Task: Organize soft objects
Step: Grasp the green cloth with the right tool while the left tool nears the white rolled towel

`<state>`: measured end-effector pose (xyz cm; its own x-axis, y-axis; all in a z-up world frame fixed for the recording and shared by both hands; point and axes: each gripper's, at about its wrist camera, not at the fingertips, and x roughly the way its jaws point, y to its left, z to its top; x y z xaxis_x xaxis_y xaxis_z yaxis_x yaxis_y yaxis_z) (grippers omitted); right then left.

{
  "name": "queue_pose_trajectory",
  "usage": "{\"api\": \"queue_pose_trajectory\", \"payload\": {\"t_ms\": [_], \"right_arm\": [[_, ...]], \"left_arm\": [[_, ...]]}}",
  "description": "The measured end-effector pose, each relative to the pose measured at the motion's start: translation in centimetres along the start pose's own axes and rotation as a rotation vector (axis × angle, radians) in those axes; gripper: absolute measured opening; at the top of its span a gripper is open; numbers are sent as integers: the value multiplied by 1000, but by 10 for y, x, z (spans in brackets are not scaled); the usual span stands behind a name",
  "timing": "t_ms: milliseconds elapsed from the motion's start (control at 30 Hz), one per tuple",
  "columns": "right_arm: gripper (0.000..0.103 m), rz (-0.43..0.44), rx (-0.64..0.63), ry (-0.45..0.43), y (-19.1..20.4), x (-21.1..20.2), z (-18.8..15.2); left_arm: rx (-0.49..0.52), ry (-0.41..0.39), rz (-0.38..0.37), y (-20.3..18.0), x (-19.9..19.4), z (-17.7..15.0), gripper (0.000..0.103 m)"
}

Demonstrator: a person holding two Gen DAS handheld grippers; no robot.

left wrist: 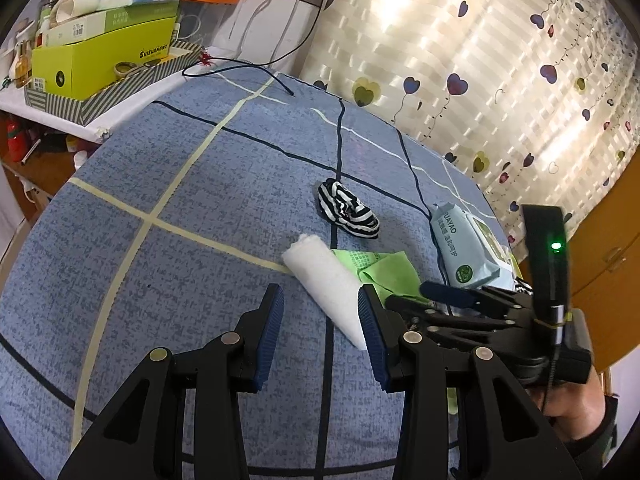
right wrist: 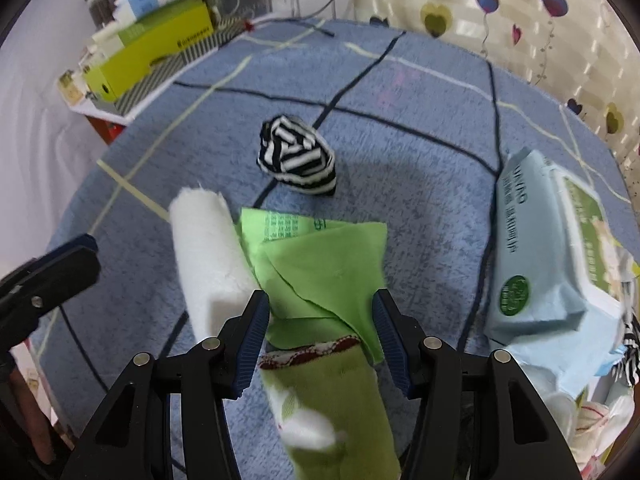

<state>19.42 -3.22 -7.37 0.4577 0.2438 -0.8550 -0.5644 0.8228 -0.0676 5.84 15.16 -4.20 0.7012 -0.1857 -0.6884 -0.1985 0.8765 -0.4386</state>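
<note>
Bedding in blue (left wrist: 168, 240), crossed by dark and pale lines, fills the left wrist view. A white rolled towel (left wrist: 324, 284) lies on it, and every place below is given from that roll. The left gripper (left wrist: 320, 320) hovers at the roll's near end with its fingers wide; the right finger (left wrist: 372, 336) overlaps the roll's edge, though contact is hard to judge. Behind the roll sits a black-and-white striped sock bundle (left wrist: 347, 209). A green cloth (left wrist: 384, 270) lies against the roll's right side, and a pale blue wet-wipes pack (left wrist: 466, 246) lies further right.

From the right wrist view, the right gripper (right wrist: 322, 332) stands just right of the white roll (right wrist: 208, 264), fingers wide, above the green cloth (right wrist: 320, 264) and a green patterned sock (right wrist: 340, 396), gripping neither. The striped bundle (right wrist: 298, 158) sits beyond the roll.
</note>
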Motion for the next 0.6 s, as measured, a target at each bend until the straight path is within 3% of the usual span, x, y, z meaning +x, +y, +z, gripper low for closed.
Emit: {"api": "queue_pose_trajectory", "payload": {"t_ms": [167, 233, 433, 600], "right_arm": [[50, -13, -7, 0, -1, 6, 2], [28, -13, -25, 0, 2, 7, 3], [5, -5, -21, -36, -2, -1, 4], [4, -9, -7, -136, -7, -32, 5]], "left_arm": [[-7, 10, -8, 2, 4, 0, 40], [-7, 14, -10, 1, 5, 0, 40], [-6, 24, -21, -4, 9, 0, 40], [-10, 52, -12, -9, 20, -1, 40]]}}
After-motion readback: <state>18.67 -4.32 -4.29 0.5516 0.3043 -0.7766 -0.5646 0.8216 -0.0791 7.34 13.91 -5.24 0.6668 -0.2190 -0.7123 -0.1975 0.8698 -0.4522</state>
